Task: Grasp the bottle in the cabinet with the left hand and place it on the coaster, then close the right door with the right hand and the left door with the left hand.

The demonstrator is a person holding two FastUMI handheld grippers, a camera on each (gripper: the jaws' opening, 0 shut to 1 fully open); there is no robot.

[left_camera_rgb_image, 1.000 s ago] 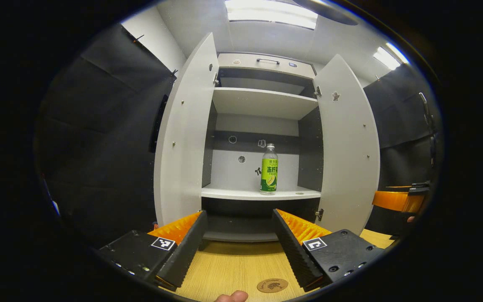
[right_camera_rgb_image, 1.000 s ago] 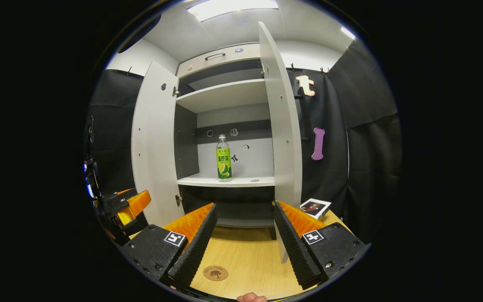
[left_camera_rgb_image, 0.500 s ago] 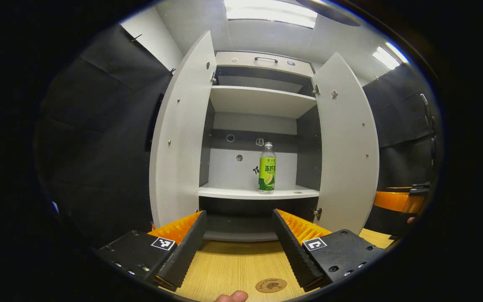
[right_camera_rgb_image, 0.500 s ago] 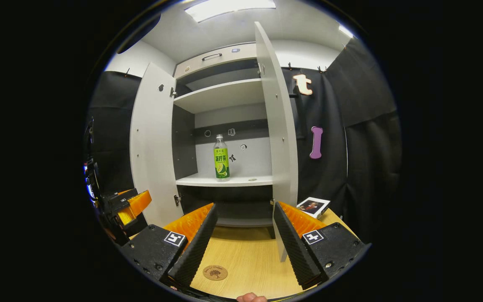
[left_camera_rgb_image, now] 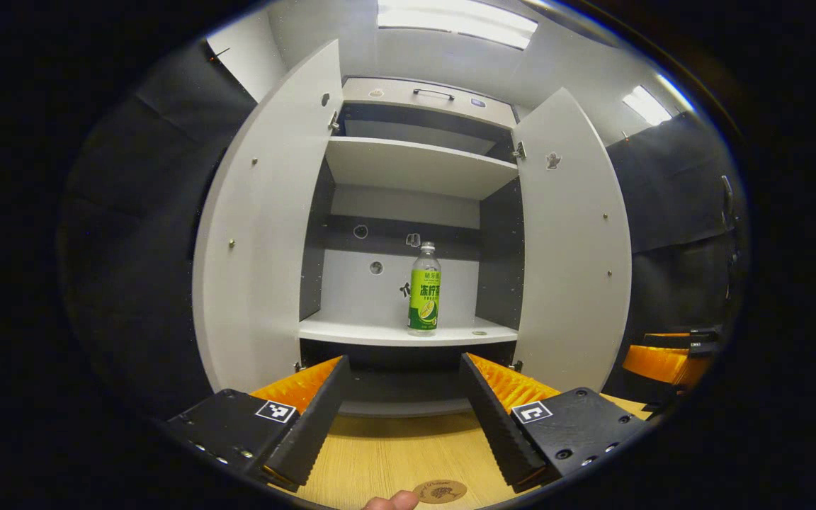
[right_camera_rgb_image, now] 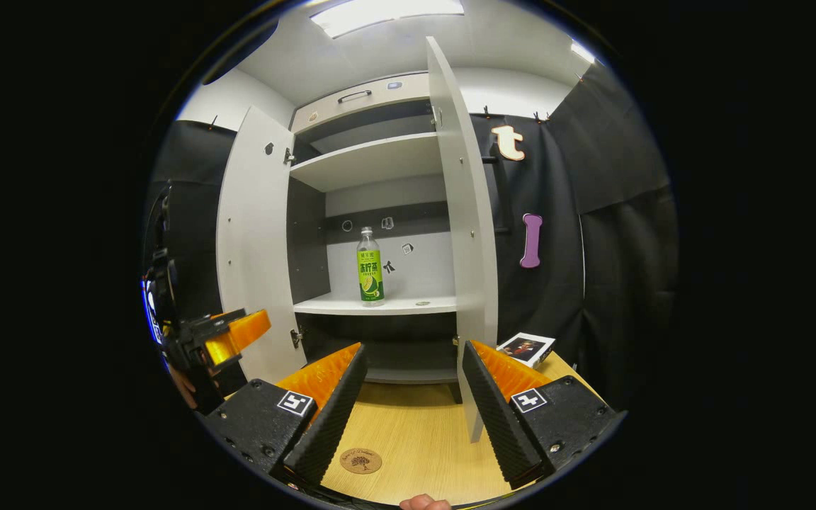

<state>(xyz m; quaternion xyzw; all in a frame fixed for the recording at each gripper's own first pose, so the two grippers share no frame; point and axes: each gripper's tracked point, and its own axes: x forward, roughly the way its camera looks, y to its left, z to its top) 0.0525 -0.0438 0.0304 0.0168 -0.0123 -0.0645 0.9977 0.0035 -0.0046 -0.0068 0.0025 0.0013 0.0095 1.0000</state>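
At centre frame of the left gripper view, the bottle (left_camera_rgb_image: 424,289) stands upright on the cabinet's lower shelf (left_camera_rgb_image: 394,331), both doors swung wide. The left gripper (left_camera_rgb_image: 401,411) hangs before it, jaws spread and empty. The right gripper (right_camera_rgb_image: 408,404) is likewise released over the table (right_camera_rgb_image: 415,439), the coaster (right_camera_rgb_image: 360,460) at lower centre, its engraving too small to read.

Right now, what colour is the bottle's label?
Green and yellow on the bottle, clearest in the left gripper view.

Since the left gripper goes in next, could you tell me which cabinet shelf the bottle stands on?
The bottle stands upright on the lower shelf; the upper shelf above it is bare.
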